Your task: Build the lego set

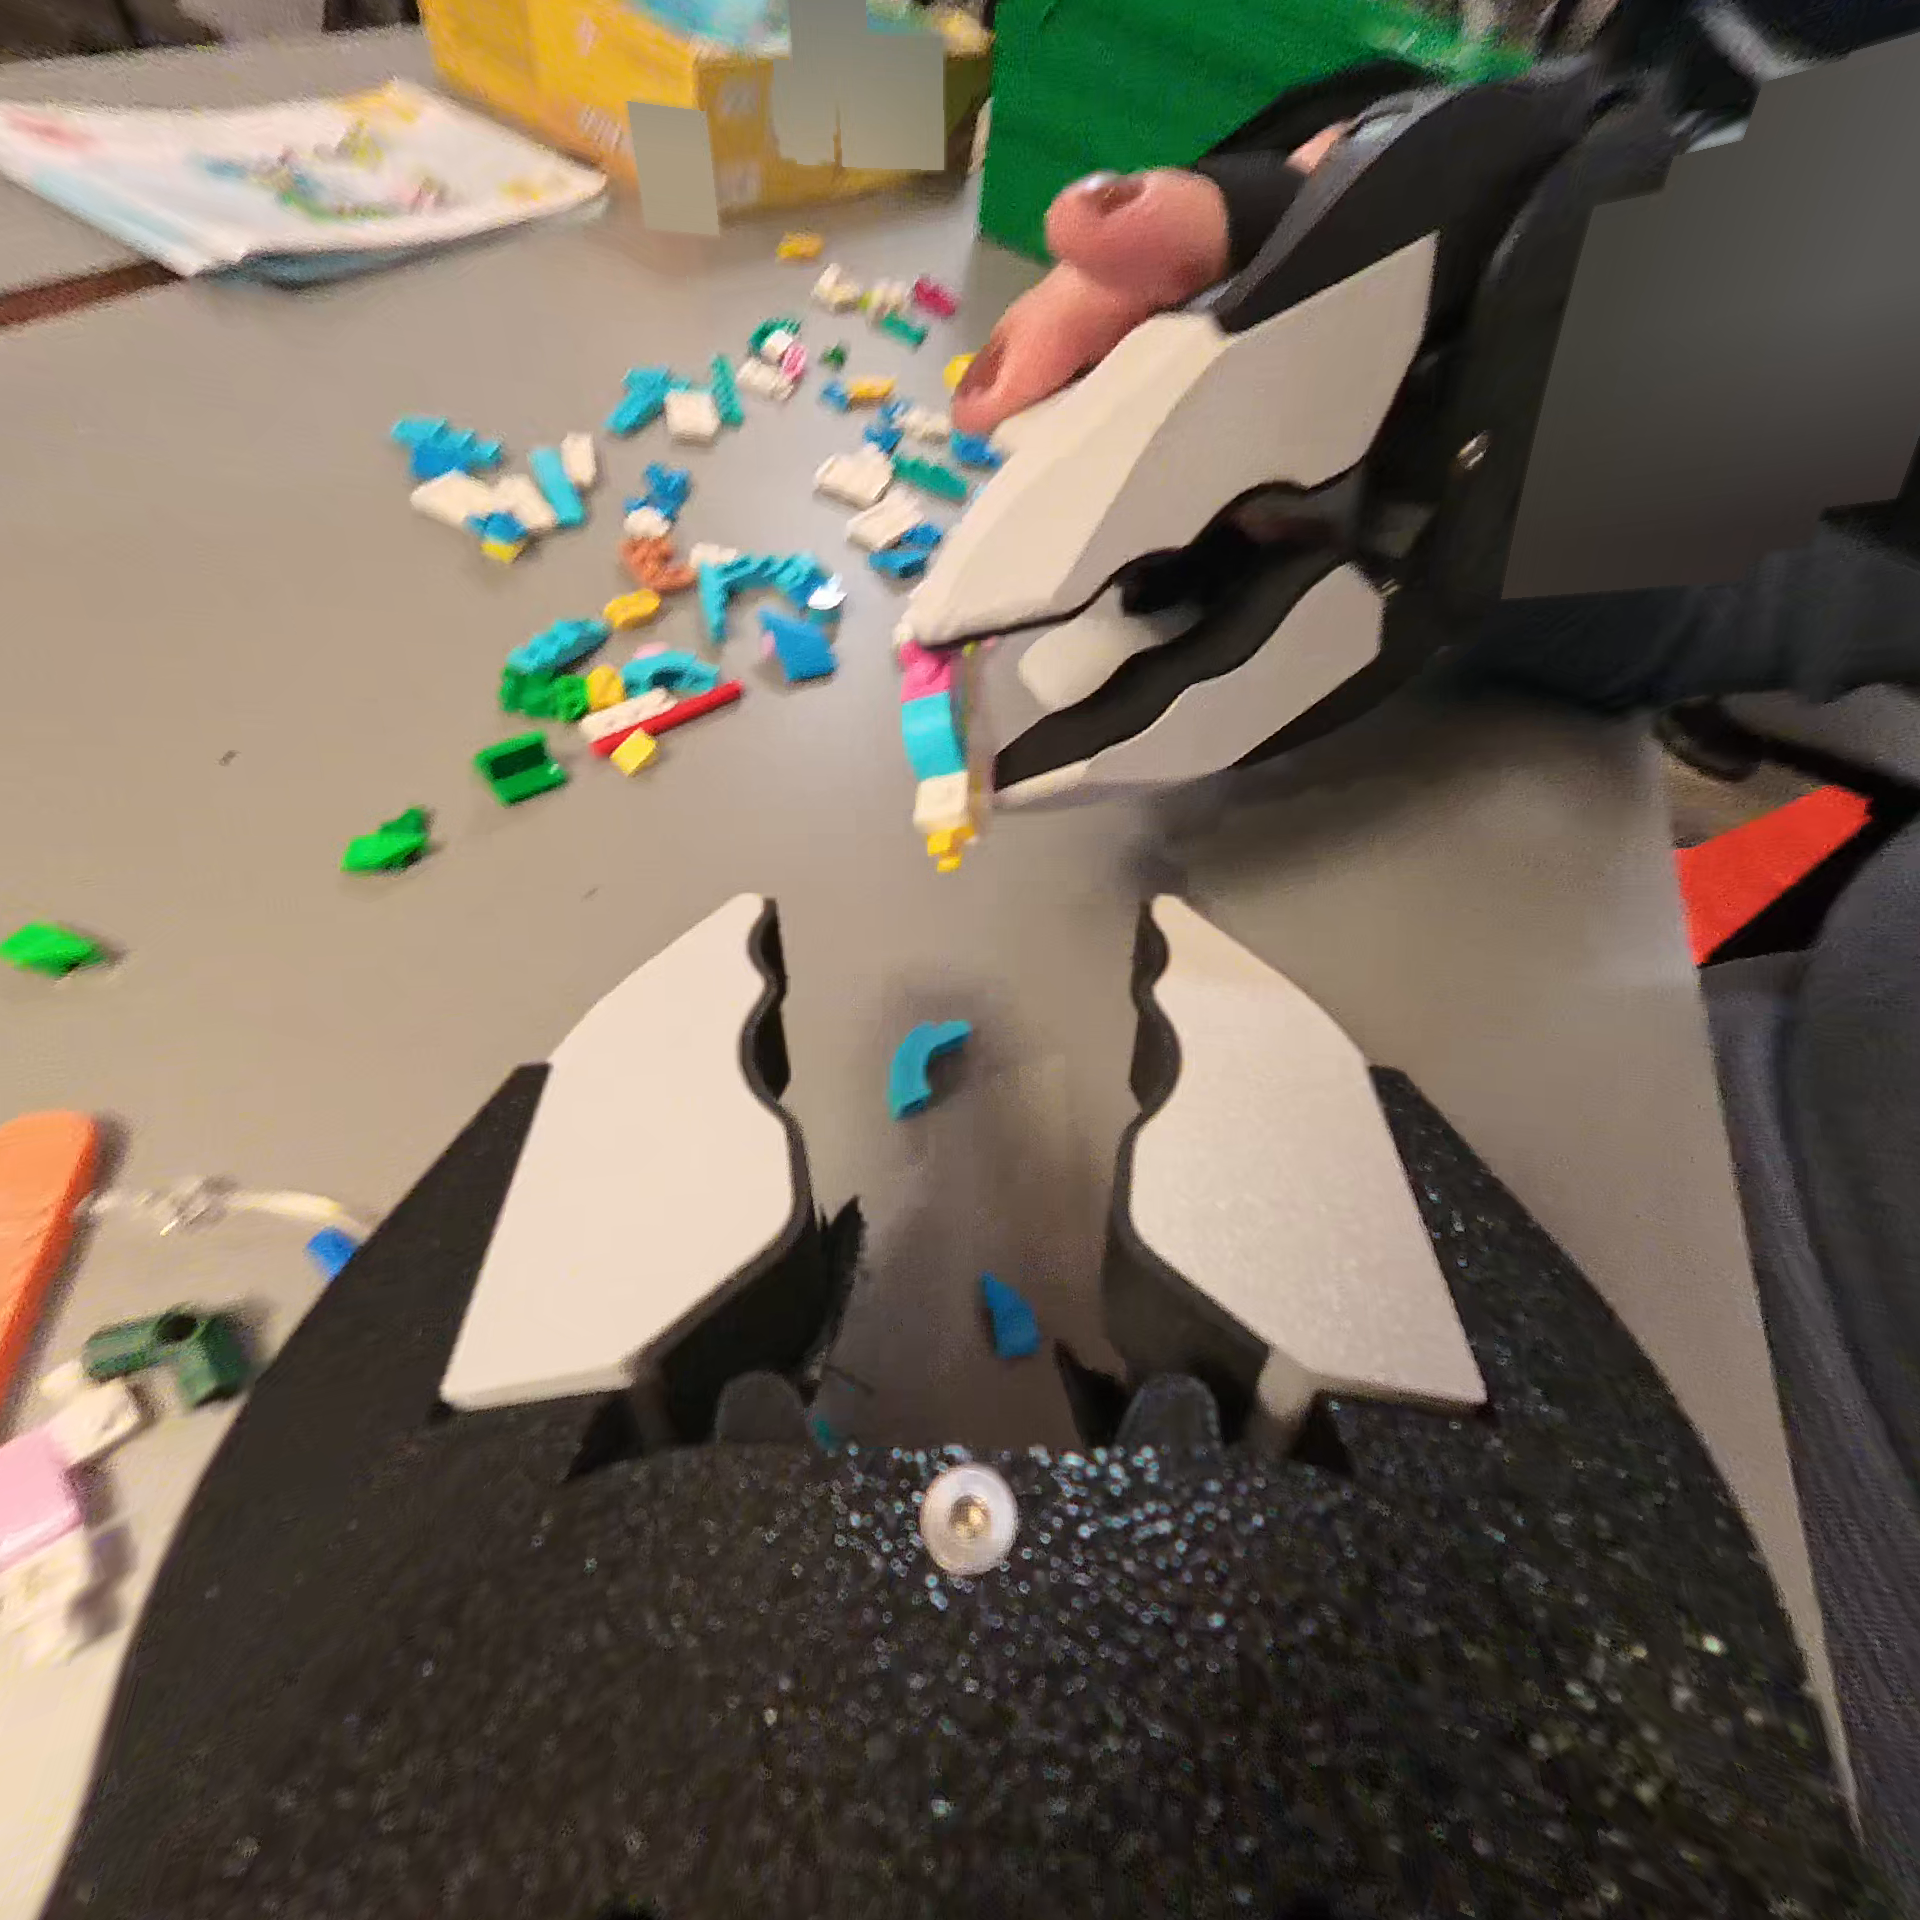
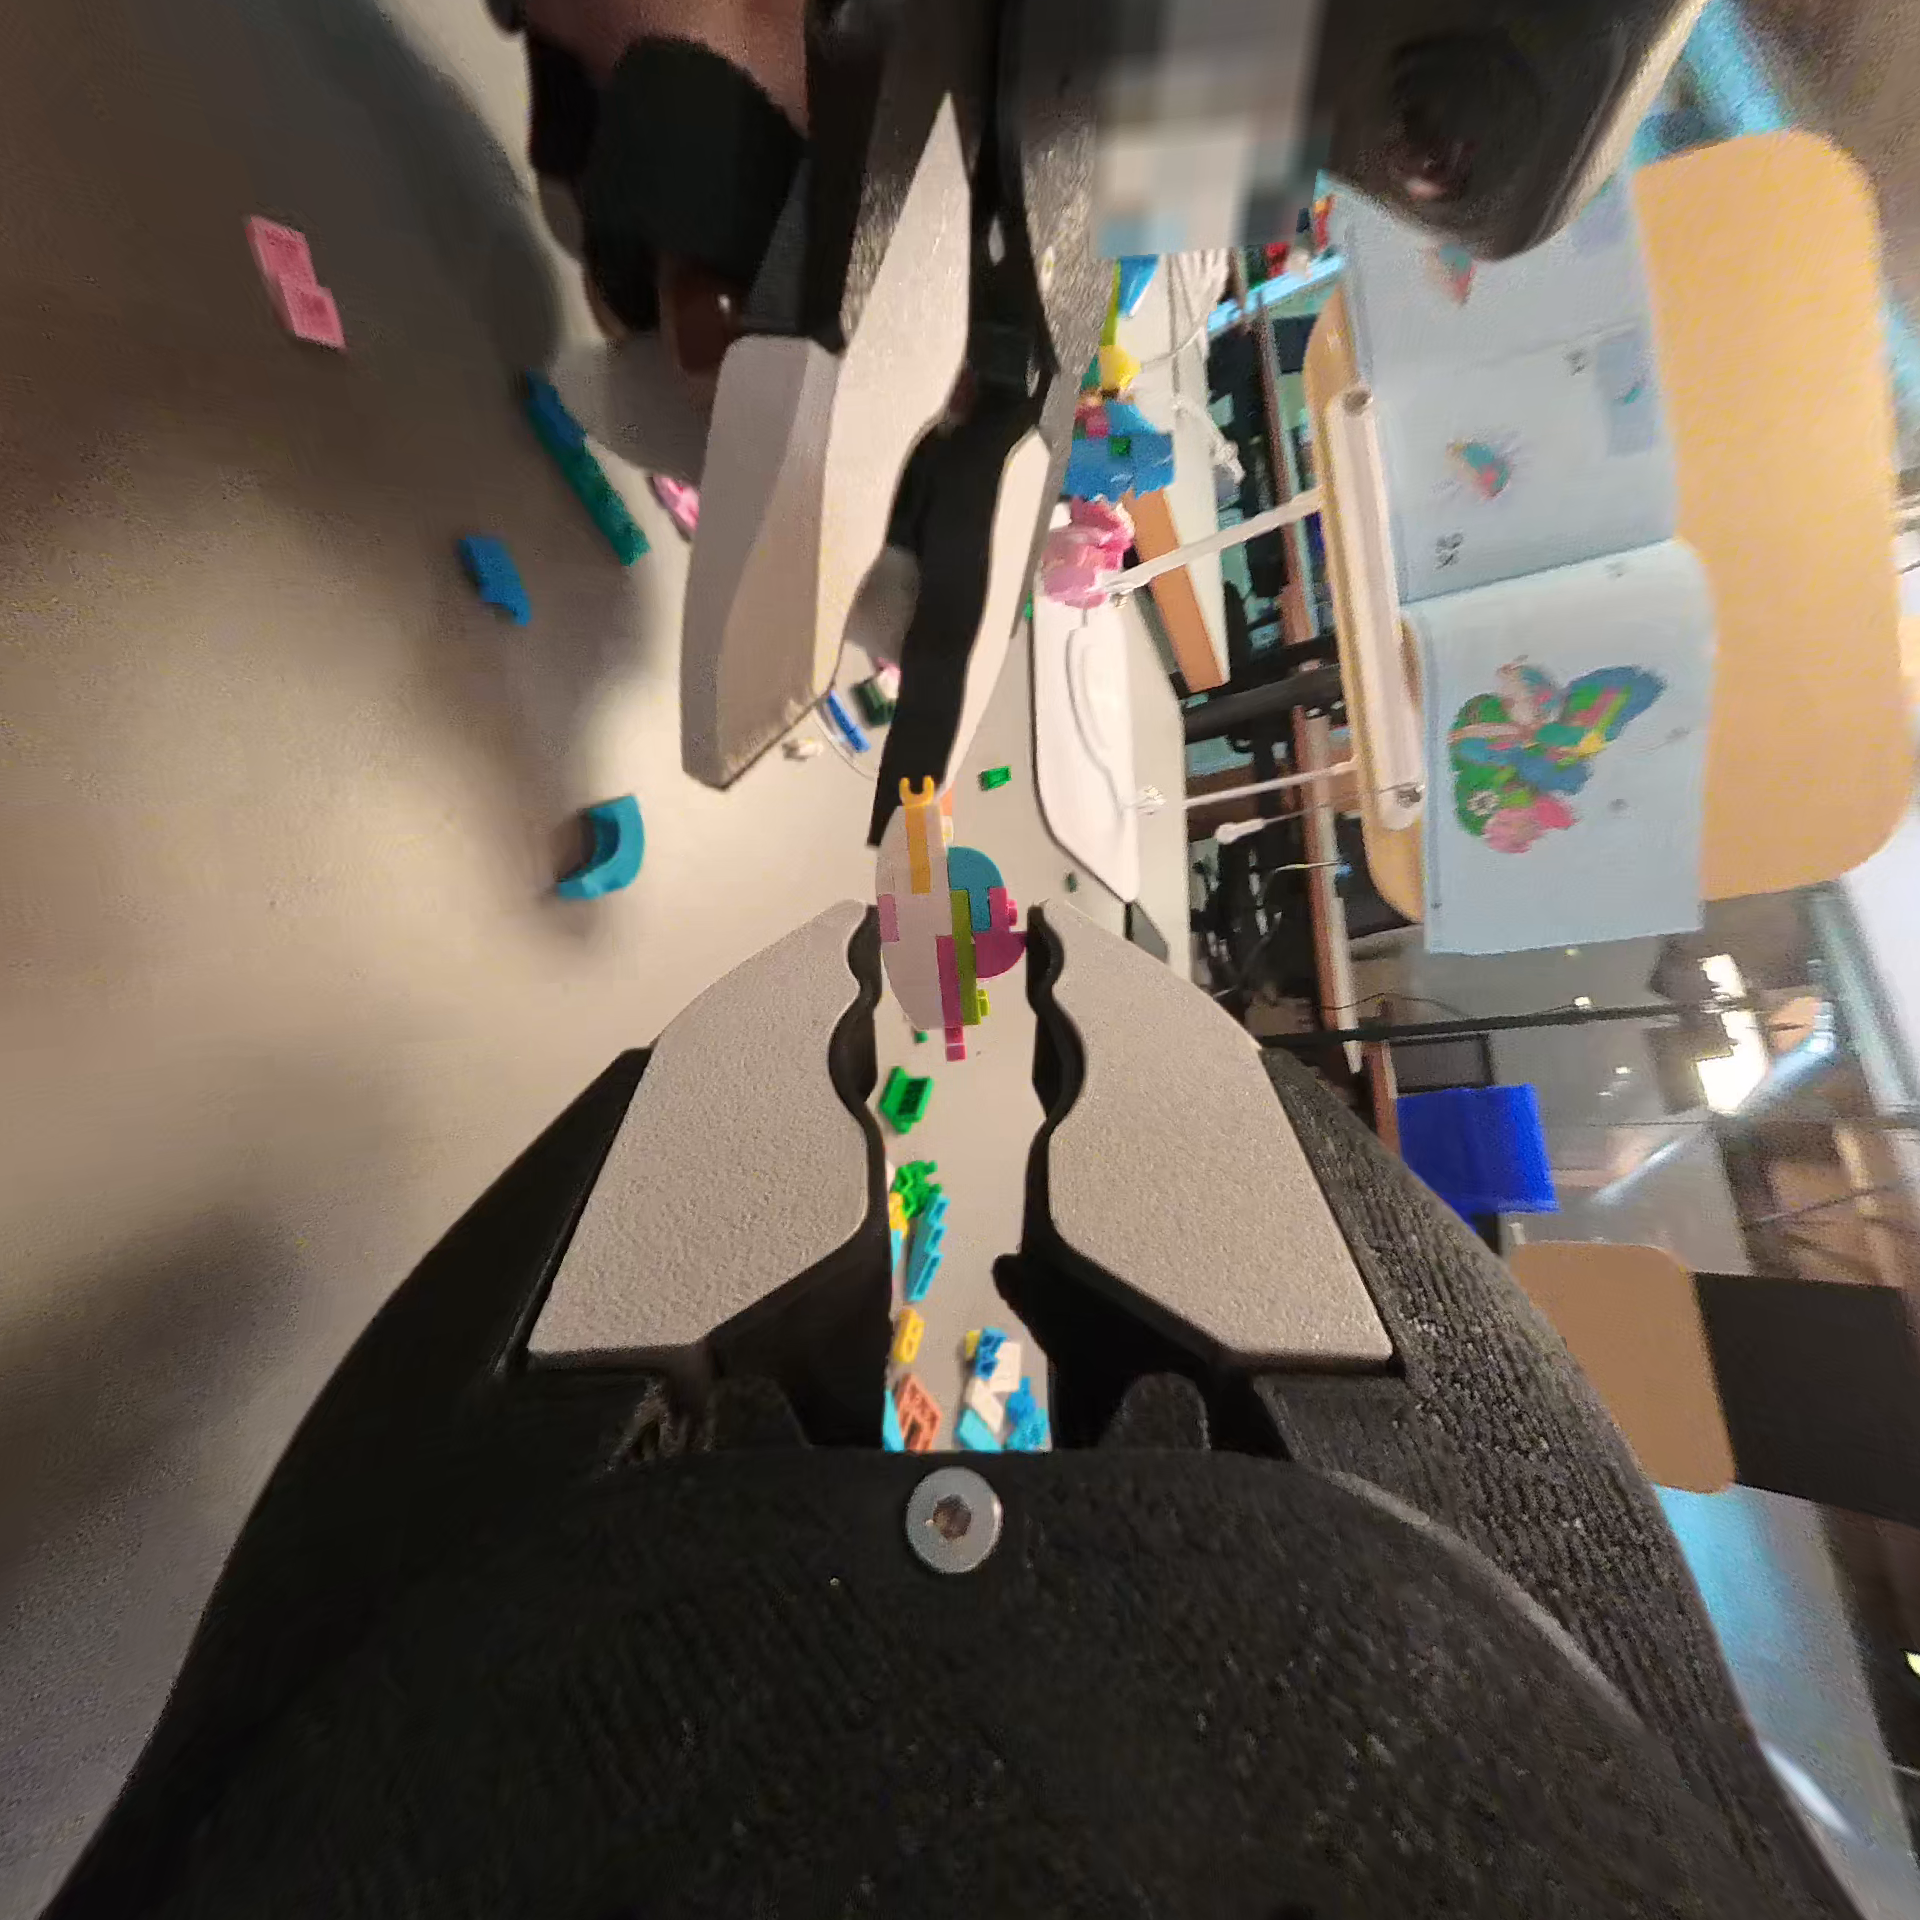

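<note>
Left wrist view: my left tongs point(image 1: 961, 914) stand open with nothing between the fingers, over the grey table point(image 1: 260, 644). A curved blue brick point(image 1: 923, 1062) lies on the table between them, touching neither, and a smaller blue piece point(image 1: 1008, 1314) lies nearer the hinge. The right tongs point(image 1: 966, 727) come in from the upper right, turned on their side, and pinch a small model point(image 1: 940, 748) built of pink, teal, white and yellow bricks; its yellow end hangs below the tips. A scatter of loose bricks point(image 1: 665, 540) lies beyond, well apart from my left tongs. Motion blur softens the far pieces, the booklet point(image 1: 301, 177) and the yellow box point(image 1: 665, 94).

Right wrist view: the frame is rolled sideways. My right tongs point(image 2: 951, 925) are clamped on the model point(image 2: 940, 925), which shows white, lime, pink and teal layers with a yellow clip on top. The left tongs point(image 2: 821, 769) sit just beyond it, their fingers apart. Loose bricks point(image 2: 914, 1226) are seen through the gap between my fingers. The background is too blurred to make out.
</note>
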The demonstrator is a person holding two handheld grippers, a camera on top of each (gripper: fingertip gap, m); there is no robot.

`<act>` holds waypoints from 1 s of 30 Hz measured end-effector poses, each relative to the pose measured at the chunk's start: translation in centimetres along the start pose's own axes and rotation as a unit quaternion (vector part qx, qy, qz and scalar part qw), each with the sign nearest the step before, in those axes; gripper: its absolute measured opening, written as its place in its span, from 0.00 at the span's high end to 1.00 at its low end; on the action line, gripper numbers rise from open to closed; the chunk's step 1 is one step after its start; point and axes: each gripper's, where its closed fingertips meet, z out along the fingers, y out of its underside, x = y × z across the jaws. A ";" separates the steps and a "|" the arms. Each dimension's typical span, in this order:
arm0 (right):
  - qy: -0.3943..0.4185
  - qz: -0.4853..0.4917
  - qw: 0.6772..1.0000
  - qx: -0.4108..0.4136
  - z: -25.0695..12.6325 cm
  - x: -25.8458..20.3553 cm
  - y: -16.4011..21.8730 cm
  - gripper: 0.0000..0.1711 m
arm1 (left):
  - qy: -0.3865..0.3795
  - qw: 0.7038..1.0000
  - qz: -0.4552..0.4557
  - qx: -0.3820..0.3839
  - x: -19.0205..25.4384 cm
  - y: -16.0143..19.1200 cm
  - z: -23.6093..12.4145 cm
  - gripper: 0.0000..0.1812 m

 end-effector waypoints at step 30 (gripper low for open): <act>-0.457 0.525 0.715 -0.064 1.8 -6.0 0.5 0.91 | 0.052 0.989 0.119 0.071 0.5 -1.6 -4.5 0.96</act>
